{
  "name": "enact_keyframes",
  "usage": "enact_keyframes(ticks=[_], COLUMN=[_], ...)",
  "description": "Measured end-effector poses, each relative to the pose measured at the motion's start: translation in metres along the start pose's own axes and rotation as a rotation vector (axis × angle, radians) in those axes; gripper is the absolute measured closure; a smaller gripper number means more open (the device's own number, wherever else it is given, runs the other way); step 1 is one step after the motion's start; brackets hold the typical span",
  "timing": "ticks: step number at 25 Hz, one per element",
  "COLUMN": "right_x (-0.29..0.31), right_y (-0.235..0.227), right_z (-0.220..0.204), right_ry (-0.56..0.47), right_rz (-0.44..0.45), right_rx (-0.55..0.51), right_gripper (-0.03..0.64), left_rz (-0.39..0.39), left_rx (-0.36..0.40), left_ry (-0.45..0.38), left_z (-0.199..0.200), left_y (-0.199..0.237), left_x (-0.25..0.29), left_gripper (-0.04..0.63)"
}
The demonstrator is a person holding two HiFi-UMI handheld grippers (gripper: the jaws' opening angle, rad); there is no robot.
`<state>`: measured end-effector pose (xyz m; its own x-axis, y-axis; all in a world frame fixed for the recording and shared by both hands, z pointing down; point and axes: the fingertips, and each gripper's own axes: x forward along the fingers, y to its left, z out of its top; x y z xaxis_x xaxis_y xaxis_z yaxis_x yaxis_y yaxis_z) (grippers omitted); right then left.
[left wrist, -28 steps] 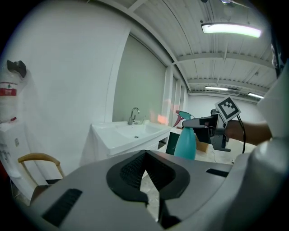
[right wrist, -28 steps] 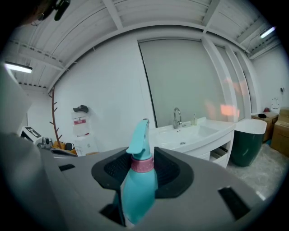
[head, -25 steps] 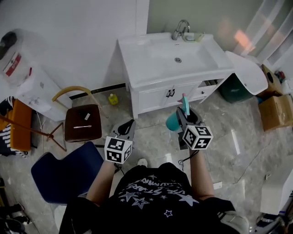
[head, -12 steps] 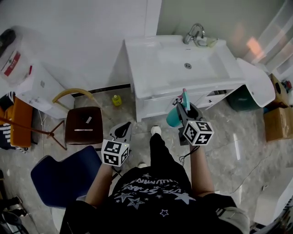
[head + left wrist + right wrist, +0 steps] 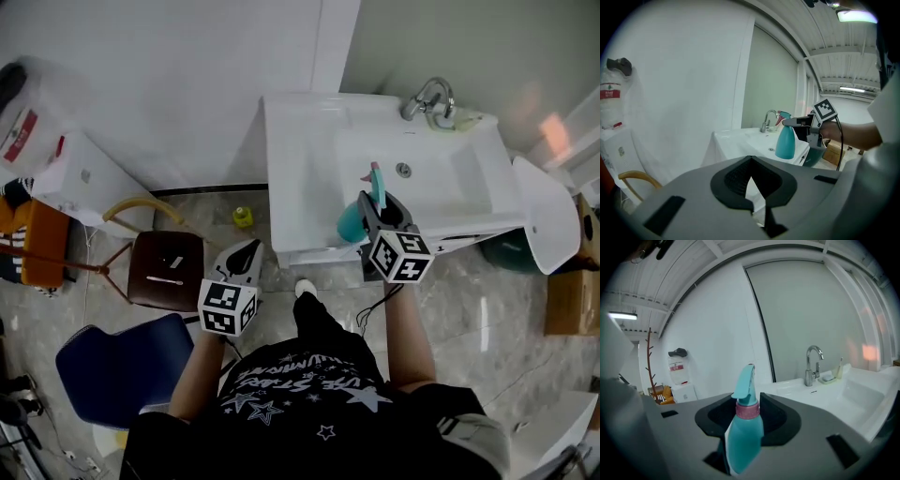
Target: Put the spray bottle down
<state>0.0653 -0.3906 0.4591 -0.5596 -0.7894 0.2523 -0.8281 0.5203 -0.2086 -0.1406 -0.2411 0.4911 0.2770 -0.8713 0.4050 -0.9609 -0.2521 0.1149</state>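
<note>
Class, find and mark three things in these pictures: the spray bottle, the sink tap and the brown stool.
spray bottle (image 5: pixel 786 143), left gripper view, on its teal body.
tap (image 5: pixel 809 373), right gripper view, on its upright stem.
brown stool (image 5: pixel 183 292), head view, on a bare part of its seat.

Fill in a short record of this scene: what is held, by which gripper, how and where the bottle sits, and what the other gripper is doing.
Held thing: teal spray bottle, upright
Holder: right gripper, jaws closed on the bottle
Place: over the front part of the white sink top, short of the faucet
Contact with sink top: cannot tell
Left gripper: shut, nothing between its jaws, left of the sink
Task state: bottle not yet released
</note>
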Motion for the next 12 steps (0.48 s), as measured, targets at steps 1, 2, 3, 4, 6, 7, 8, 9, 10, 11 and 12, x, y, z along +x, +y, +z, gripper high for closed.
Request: enact_keyframes(ticks=[1, 2, 3, 4, 6, 7, 8, 9, 10, 11, 12], right_x=[0.016, 0.031, 0.047, 0.062, 0.089, 0.102, 0.114, 0.126, 0.138, 0.149, 0.159], right_y=[-0.008, -0.014, -0.018, -0.021, -0.026, -0.028, -0.031, -0.032, -0.033, -0.034, -0.034], right_z=[0.007, 0.013, 0.017, 0.021, 0.026, 0.028, 0.030, 0.032, 0.034, 0.035, 0.035], right_ry=[-0.003, -0.007, -0.008, -0.007, -0.003, -0.002, -0.001, 0.000, 0.001, 0.002, 0.003], right_rz=[0.008, 0.016, 0.025, 0.037, 0.057, 0.066, 0.074, 0.084, 0.094, 0.103, 0.112], right_rx=[0.001, -0.001, -0.005, -0.008, -0.013, -0.015, -0.017, -0.017, -0.016, -0.017, -0.018], right_gripper=[0.456, 0.456, 0.456, 0.456, 0.456, 0.456, 0.456, 0.456, 0.456, 0.456, 0.456], left_rz=[0.008, 0.018, 0.030, 0.043, 0.065, 0.075, 0.085, 0.095, 0.106, 0.116, 0.126], left_rx=[-0.005, -0.008, -0.010, -0.013, -0.022, -0.027, -0.030, -0.034, -0.037, -0.040, -0.043], left_ry=[0.001, 0.004, 0.008, 0.014, 0.021, 0.023, 0.025, 0.026, 0.027, 0.029, 0.031], left_z=[0.006, 0.012, 0.015, 0.018, 0.023, 0.026, 0.029, 0.032, 0.034, 0.037, 0.038], left_y=[0.003, 0.006, 0.010, 0.013, 0.018, 0.021, 0.023, 0.027, 0.030, 0.034, 0.037], left_x=[0.011, 0.021, 0.030, 0.037, 0.049, 0.055, 0.062, 0.068, 0.073, 0.078, 0.082], left_gripper=[0.580, 0.580, 0.580, 0.580, 0.580, 0.580, 0.580, 0.580, 0.580, 0.580, 0.580])
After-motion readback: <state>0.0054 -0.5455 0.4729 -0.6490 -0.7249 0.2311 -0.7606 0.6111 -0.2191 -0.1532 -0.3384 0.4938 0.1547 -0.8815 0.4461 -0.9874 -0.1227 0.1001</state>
